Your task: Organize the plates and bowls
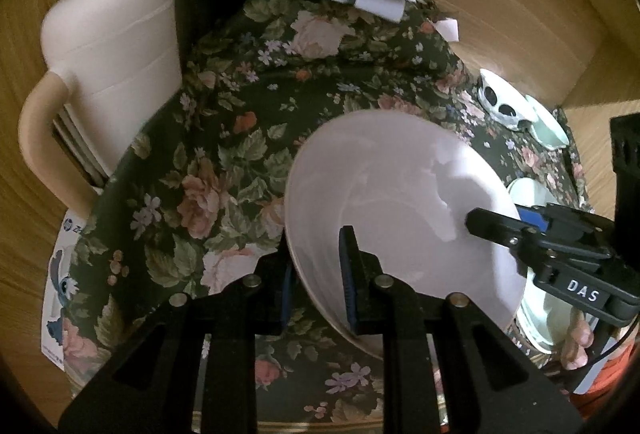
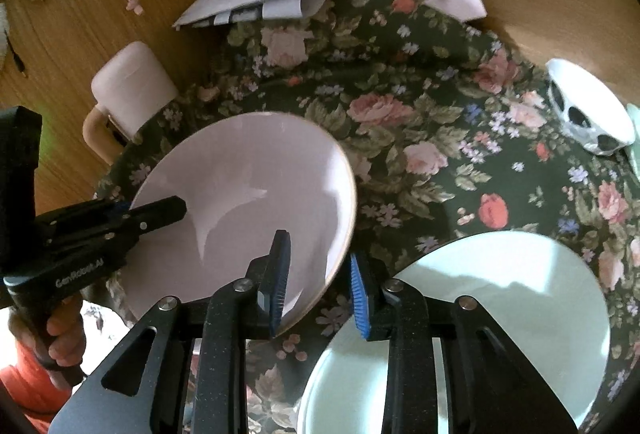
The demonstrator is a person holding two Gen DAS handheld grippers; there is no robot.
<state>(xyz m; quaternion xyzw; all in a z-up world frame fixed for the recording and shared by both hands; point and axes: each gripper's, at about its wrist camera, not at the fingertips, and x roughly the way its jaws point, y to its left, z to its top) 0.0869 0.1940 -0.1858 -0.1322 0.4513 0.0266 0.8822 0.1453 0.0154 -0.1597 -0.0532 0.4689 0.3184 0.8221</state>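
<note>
Likely slippery, fragile: white plate (image 1: 400,201) pinched at its rim by left gripper (image 1: 318,278); right gripper (image 2: 318,284) fingers narrowly apart, gripping nothing.

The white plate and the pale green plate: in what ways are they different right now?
The white plate looks pinkish white with a thin darker rim; the pale green plate is mint coloured. The white plate is tilted with the left gripper clamped on its edge; the pale green plate lies flat on the floral tablecloth, ungripped. Both are round and empty.
</note>
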